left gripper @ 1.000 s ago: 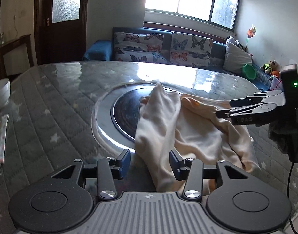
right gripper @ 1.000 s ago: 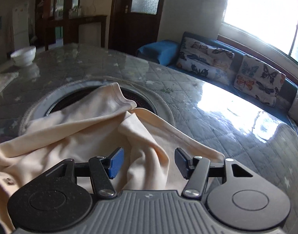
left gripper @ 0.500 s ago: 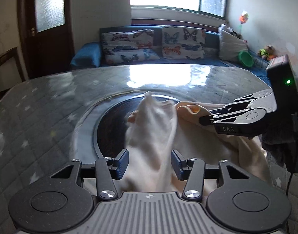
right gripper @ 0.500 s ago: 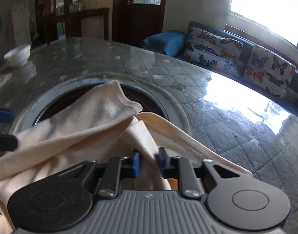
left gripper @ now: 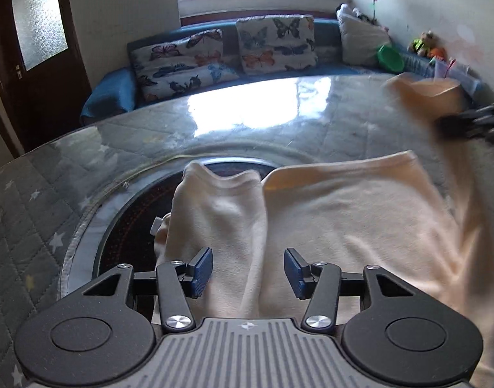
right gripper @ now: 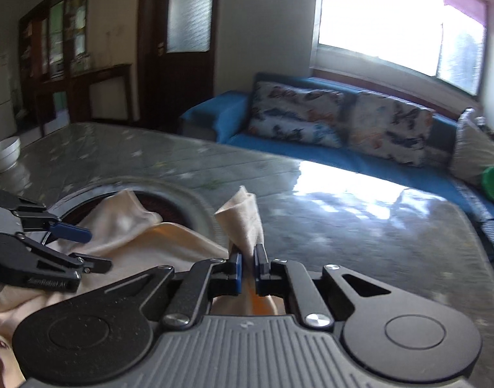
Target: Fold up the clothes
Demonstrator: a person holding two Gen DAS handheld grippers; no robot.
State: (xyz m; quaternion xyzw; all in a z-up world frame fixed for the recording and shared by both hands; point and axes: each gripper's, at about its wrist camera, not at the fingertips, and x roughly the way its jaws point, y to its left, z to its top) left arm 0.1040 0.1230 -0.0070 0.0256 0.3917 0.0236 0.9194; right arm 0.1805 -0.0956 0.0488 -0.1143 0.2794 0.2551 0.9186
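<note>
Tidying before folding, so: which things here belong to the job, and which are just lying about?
Job: cream garment; right gripper, shut on its corner; left gripper, open over it.
Lying about: white bowl; butterfly cushions; green dish.

Garment corner pinched and lifted by the right hand-held gripper

A second ago the right hand-held gripper [right gripper: 247,270] was held open over the cream garment [left gripper: 344,223]; its blue pads [right gripper: 236,271] have since been closed on a fold of the cloth, and that corner has been raised off the bench [right gripper: 360,226], standing up above the jaws. The garment has been pulled out wider across the round inset. The left hand-held gripper [left gripper: 248,270] has been shifted sideways along the cloth, a ridge of fabric lying between its jaws, which are closing slightly.
</note>
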